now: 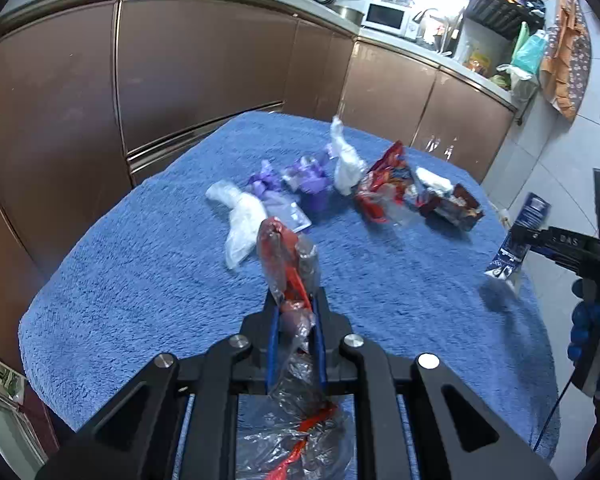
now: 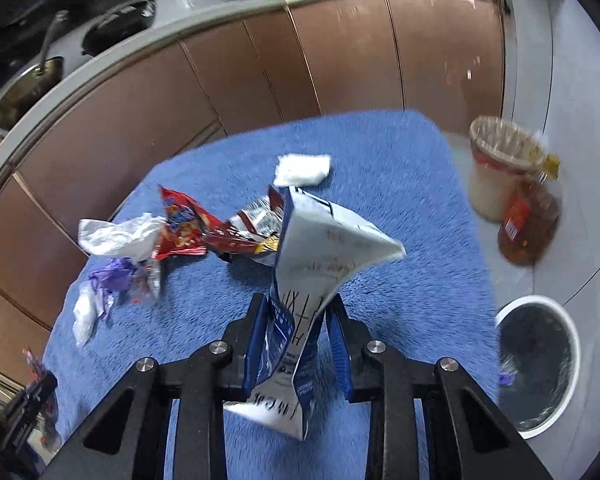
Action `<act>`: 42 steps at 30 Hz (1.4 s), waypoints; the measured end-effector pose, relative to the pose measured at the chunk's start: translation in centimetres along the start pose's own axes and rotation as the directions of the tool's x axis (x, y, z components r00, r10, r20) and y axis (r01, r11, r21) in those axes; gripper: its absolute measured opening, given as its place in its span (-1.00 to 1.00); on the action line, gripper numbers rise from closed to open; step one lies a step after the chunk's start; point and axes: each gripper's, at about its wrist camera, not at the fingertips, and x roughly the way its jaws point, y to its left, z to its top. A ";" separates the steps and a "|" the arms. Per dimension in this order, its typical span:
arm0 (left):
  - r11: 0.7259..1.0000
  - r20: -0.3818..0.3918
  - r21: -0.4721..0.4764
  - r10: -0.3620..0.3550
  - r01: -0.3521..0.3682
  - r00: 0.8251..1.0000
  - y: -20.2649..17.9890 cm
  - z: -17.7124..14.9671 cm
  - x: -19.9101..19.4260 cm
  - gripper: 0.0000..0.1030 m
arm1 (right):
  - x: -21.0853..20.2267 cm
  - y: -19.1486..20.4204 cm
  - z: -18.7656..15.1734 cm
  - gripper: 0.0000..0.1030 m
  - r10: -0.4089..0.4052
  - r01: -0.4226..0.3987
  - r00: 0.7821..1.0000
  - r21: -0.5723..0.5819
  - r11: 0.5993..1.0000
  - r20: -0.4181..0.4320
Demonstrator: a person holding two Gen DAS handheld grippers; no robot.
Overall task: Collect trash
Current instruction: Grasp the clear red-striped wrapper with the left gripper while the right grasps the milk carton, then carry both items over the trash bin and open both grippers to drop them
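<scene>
Currently two grippers: left gripper [image 1: 296, 308] pinches one clear-red wrapper [image 1: 284, 256], right gripper [image 2: 298, 320] pinches one blue-white packet [image 2: 320, 248], both above the blue towel [image 1: 160, 280]; two bins [image 2: 538, 364] beside it.

"DAS" on right tongs [image 1: 518, 240]; wrapper print illegible.

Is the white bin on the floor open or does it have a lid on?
Open. In the right wrist view the white bin shows no lid; you look straight down past its rim into the dark liner inside.
</scene>
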 end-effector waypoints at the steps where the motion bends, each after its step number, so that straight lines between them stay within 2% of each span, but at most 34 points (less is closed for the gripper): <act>1: 1.000 0.005 0.007 -0.008 0.008 1.000 -0.4 0.1 -0.3 -0.74 | -0.8 0.1 -0.2 -0.46 -0.004 0.004 1.000 -0.010 1.000 0.015; 9: 0.989 0.027 0.103 -0.109 0.106 0.994 -5.2 1.4 -1.3 -0.74 | -8.3 0.6 -2.9 -0.47 -0.039 0.052 0.988 -0.078 0.996 0.151; 13: 0.963 0.025 0.196 -0.195 0.187 0.980 -9.7 2.5 -1.1 -0.74 | -11.8 -1.1 -3.9 -0.47 -0.093 0.107 0.972 -0.054 0.993 0.215; 16: 0.932 -0.001 0.248 -0.274 0.265 0.962 -13.5 3.3 -0.4 -0.74 | -13.7 -2.9 -4.3 -0.47 -0.145 0.153 0.957 -0.013 0.988 0.250; 18: 0.909 -0.021 0.272 -0.321 0.315 0.947 -16.0 3.8 0.0 -0.74 | -15.2 -4.6 -4.5 -0.47 -0.204 0.205 0.940 0.025 0.978 0.273; 26: 0.785 -0.086 0.423 -0.462 0.452 0.883 -28.7 4.7 2.0 -0.74 | -17.7 -11.3 -5.7 -0.47 -0.360 0.321 0.895 0.180 0.930 0.264; 32: 0.698 -0.180 0.502 -0.494 0.511 0.851 -37.5 3.2 5.2 -0.74 | -16.8 -16.4 -6.5 -0.47 -0.418 0.354 0.883 0.279 0.892 0.215; 34: 0.682 -0.215 0.507 -0.491 0.526 0.844 -39.9 2.6 6.6 -0.74 | -16.2 -17.7 -6.8 -0.46 -0.425 0.359 0.884 0.298 0.884 0.195; 37: 0.674 -0.278 0.496 -0.473 0.547 0.836 -43.1 1.8 9.6 -0.73 | -14.3 -19.9 -7.2 -0.46 -0.431 0.364 0.889 0.332 0.870 0.156; 42: 0.679 -0.342 0.482 -0.436 0.553 0.833 -47.0 0.8 13.7 -0.73 | -11.4 -23.3 -8.0 -0.46 -0.433 0.370 0.896 0.383 0.847 0.093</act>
